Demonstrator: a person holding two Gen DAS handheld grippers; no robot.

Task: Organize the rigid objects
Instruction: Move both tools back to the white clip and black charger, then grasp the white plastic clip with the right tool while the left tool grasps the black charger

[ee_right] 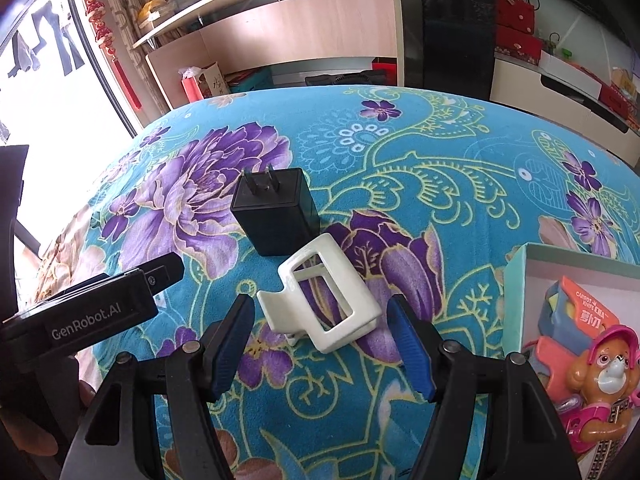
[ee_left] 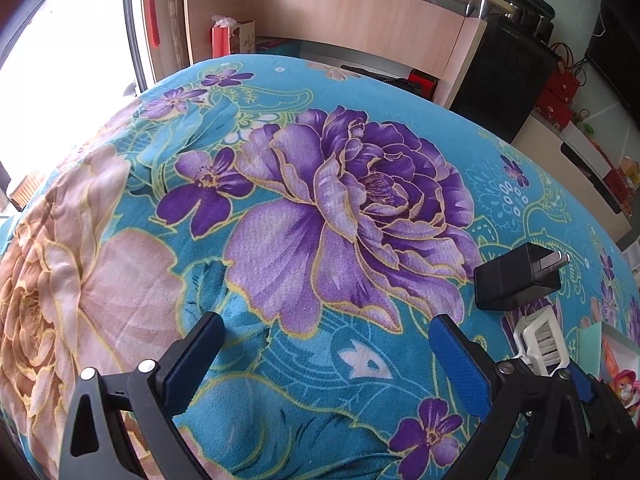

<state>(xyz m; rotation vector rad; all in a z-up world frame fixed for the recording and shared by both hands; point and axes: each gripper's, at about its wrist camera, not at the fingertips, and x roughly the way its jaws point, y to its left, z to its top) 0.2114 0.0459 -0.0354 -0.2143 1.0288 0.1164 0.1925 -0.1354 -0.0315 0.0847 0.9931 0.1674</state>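
**Both tongs open over the flowered cloth, clip and charger ahead**

The bench is covered by a fuzzy, fleece-like cloth (ee_right: 440, 184) printed turquoise with large purple and beige flowers outlined in yellow. On it lies a white clip (ee_right: 324, 304), glossy hard plastic, a bent rectangular frame with open windows and a hooked lip on its left side. Just beyond it stands a black charger (ee_right: 276, 212), a matte, boxy block with rounded edges and two flat metal prongs pointing up and away; the clip's far corner is at the charger's base, and I cannot tell whether they touch.

The right tongs (ee_right: 322, 354) are held wide apart and grip nothing; the blue, ribbed pads (ee_right: 408, 344) flank the near end of the clip without pressing on it. The left tongs (ee_left: 326, 364) are also spread wide and empty, over bare cloth, with the charger (ee_left: 516, 280) and clip (ee_left: 538, 340) off to their right. In the right view, the left tool's black body shows at the left edge.

At the right edge sits a pale green cardboard box (ee_right: 516, 292) holding bright plastic toys, among them a puppy figure (ee_right: 608, 372) in a pink cap
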